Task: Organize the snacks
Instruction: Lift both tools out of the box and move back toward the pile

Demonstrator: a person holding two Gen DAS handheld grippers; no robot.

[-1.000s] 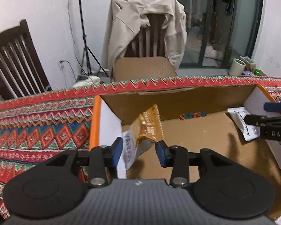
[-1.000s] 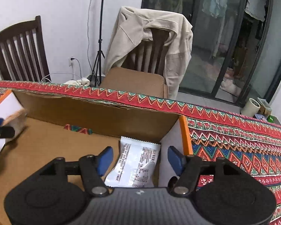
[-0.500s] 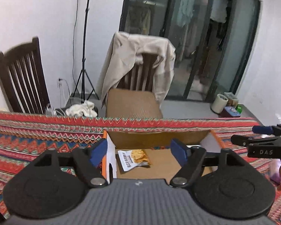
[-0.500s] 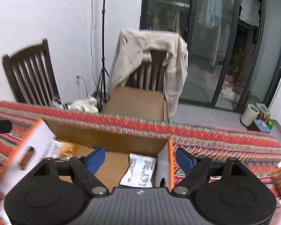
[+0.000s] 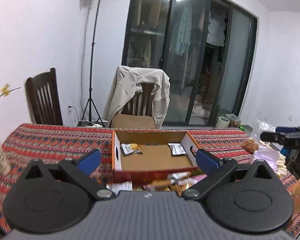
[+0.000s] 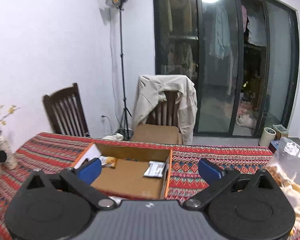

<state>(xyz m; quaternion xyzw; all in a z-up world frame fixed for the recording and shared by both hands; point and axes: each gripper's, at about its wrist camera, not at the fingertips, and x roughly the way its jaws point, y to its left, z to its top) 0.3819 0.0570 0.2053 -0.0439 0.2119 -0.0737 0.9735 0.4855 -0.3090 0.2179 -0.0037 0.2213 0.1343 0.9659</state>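
Observation:
An open cardboard box [image 5: 154, 158] with orange-edged white ends sits on the patterned tablecloth. Inside lie an orange snack packet [image 5: 131, 148] at the far left and a white packet [image 5: 177, 149] at the far right. Both show in the right wrist view: the box [image 6: 128, 180], the orange packet [image 6: 109, 161], the white packet [image 6: 155, 169]. Several loose snack packets [image 5: 170, 181] lie in front of the box. My left gripper [image 5: 148, 160] is open and empty, held back above the table. My right gripper [image 6: 149, 170] is open and empty too.
A clear bag of snacks [image 6: 288, 172] lies at the right on the table [image 5: 50, 140]. A vase with yellow flowers [image 6: 2, 140] stands at the left. Two wooden chairs, one draped with a beige jacket [image 5: 138, 92], and a light stand [image 5: 92, 60] stand behind the table.
Both grippers have pulled back and up from inside the box and opened wider. The left let go of the orange packet, which now lies in the box's far left corner.

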